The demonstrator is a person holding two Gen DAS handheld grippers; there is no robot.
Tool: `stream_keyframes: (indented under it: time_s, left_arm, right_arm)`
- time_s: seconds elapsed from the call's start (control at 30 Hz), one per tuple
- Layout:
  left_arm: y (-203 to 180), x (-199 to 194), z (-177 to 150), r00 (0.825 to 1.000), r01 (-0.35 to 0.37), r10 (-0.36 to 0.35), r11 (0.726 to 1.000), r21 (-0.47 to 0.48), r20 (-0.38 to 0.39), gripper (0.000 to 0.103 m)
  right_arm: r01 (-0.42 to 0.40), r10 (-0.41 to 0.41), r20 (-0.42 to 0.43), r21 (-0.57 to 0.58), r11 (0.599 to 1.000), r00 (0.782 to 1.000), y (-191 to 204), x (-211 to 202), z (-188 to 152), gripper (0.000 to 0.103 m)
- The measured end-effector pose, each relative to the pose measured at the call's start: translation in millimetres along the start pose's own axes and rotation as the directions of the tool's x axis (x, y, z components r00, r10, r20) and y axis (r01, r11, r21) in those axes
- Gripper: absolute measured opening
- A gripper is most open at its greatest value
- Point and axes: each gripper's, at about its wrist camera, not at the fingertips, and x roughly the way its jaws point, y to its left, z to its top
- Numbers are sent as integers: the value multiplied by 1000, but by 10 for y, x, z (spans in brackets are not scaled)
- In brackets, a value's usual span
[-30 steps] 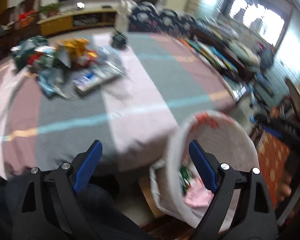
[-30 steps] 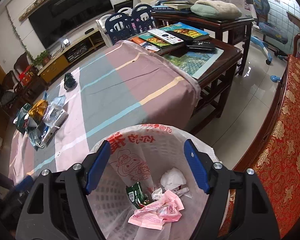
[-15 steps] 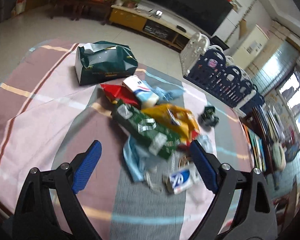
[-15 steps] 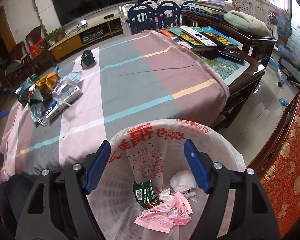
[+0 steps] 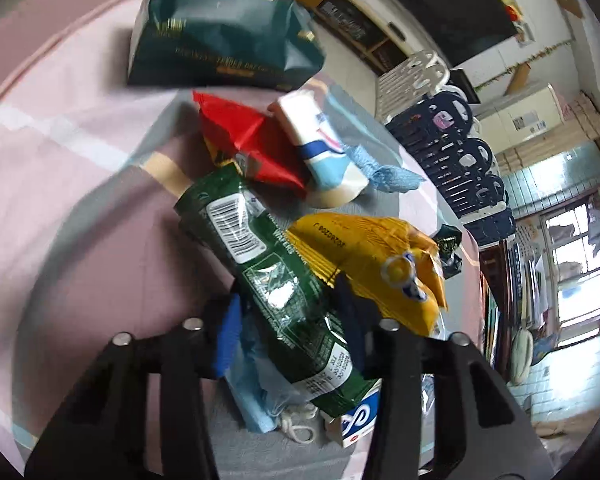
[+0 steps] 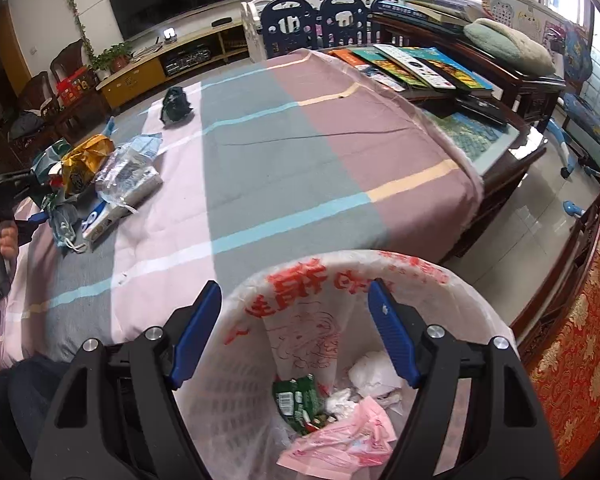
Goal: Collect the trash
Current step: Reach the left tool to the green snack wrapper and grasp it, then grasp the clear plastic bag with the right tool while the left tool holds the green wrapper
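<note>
In the left wrist view the left tool (image 5: pixel 290 322) sits low over a heap of trash on the striped cloth (image 5: pixel 52 184) covering the bench, its 2 blue-padded fingers (image 5: pixel 226 336) closed in on either side of a long green wrapper (image 5: pixel 268 280) with a white barcode label; the pads look pressed against the wrapper's sides, so the tool appears clenched on it; a yellow snack bag (image 5: pixel 374 264) lies just beside the wrapper, partly over its upper edge; beyond them lie a red packet (image 5: pixel 248 142) and a white and blue pack (image 5: pixel 320 148), touching each other, with a dark green bag (image 5: pixel 220 36) further off; under the wrapper's near end lie a pale blue mask (image 5: pixel 256 396) and a small white and blue box (image 5: pixel 360 416). In the right wrist view the right tool (image 6: pixel 294 332) hangs released, fingers (image 6: pixel 196 332) wide apart, above a trash bin (image 6: pixel 480 320) lined with a white bag printed in red; inside lie a pink bag (image 6: pixel 340 436), a green wrapper piece (image 6: pixel 298 400) and crumpled white paper (image 6: pixel 370 372); the bin stands just beside the bench's near edge; the trash heap lies at the far left of the cloth, well apart from the bin, and the left tool is seen reaching into it there; a dark crumpled scrap (image 6: pixel 176 104) lies alone further back.
</note>
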Motion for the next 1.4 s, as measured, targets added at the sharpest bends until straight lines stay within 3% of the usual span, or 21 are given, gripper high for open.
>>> stream_keyframes:
  time_s: [0.17, 0.33, 0.4, 0.5, 0.63, 0.7, 0.73, 0.8, 0.87, 0.9, 0.97, 1.0, 1.07, 1.1, 1.13, 1.17, 1.2, 1.23, 1.33, 1.37, 1.4]
  left_arm:
    - [-157, -597, -231, 993, -2, -11, 993, 114, 114, 37]
    - [-246, -1246, -652, 970, -41, -15, 974, 225, 242, 37]
    - [-175, -1400, -822, 960, -79, 14, 972, 223, 278, 38]
    - [26, -1460, -1023, 964, -88, 35, 978, 192, 264, 40]
    - [132, -1287, -1270, 981, -72, 31, 975, 210, 191, 40]
    - [137, -1148, -1355, 993, -1, -25, 977, 214, 118, 40]
    - [141, -1097, -1369, 995, 33, -51, 980, 198, 86, 40]
    - [118, -1108, -1365, 994, 37, -58, 976, 213, 94, 40]
    - [114, -1071, -1363, 995, 45, -63, 975, 217, 78, 40]
    - [131, -1042, -1374, 996, 38, -55, 977, 211, 74, 40]
    - [138, -1046, -1375, 995, 49, -66, 977, 208, 74, 40]
    - [146, -1032, -1399, 995, 47, -64, 976, 211, 74, 40]
    - [141, -1009, -1406, 996, 53, -68, 975, 214, 63, 40]
    - [146, -1001, -1400, 996, 55, -70, 976, 212, 61, 40]
    - [152, -993, -1394, 996, 57, -71, 976, 209, 60, 40]
    - [155, -987, -1388, 996, 58, -72, 976, 208, 59, 40]
    - [155, -987, -1390, 996, 58, -71, 976, 208, 59, 40]
    - [154, -993, -1394, 996, 56, -70, 976, 210, 62, 40]
    - [147, -998, -1401, 996, 51, -66, 975, 215, 64, 40]
    - [147, -995, -1402, 996, 49, -64, 976, 214, 64, 40]
    - [149, -994, -1402, 996, 48, -63, 976, 213, 63, 40]
  right_arm:
    - [-77, 78, 14, -60, 995, 997, 478, 73, 254, 74]
    - [-145, 152, 45, -132, 981, 987, 1106, 297, 703, 74]
    - [-138, 147, 46, -156, 978, 988, 1367, 428, 880, 83]
    - [-90, 105, 38, -288, 953, 994, 1853, 617, 958, 83]
    - [98, -48, 109, -523, 847, 993, 2429, 871, 736, 83]
    - [129, -93, 93, -553, 823, 991, 2512, 1051, 696, 83]
    - [113, -90, 69, -547, 829, 994, 2506, 1111, 709, 80]
    - [92, -91, 27, -524, 847, 995, 2438, 1183, 734, 50]
    - [56, -70, -11, -475, 878, 997, 2321, 1214, 786, 33]
    - [27, -42, -26, -442, 897, 999, 2251, 1199, 820, 28]
    - [-109, 88, -77, -330, 938, 993, 2077, 1082, 902, 24]
    - [-196, 173, -110, -259, 946, 979, 1975, 1013, 931, 24]
    - [-418, 403, -177, -61, 906, 898, 1721, 889, 950, 24]
    - [-531, 531, -209, 61, 845, 821, 1585, 883, 919, 24]
    - [-617, 647, -232, 195, 762, 726, 1463, 932, 852, 24]
    - [-660, 731, -240, 318, 681, 639, 1342, 1010, 765, 25]
    - [-658, 758, -238, 386, 647, 607, 1249, 1061, 691, 31]
    - [-624, 739, -224, 414, 663, 635, 1122, 1088, 615, 32]
    - [-463, 534, -206, 307, 831, 820, 918, 1009, 552, 55]
    - [-424, 489, -206, 293, 857, 847, 865, 984, 538, 61]
    - [-402, 465, -202, 288, 869, 862, 814, 968, 528, 61]
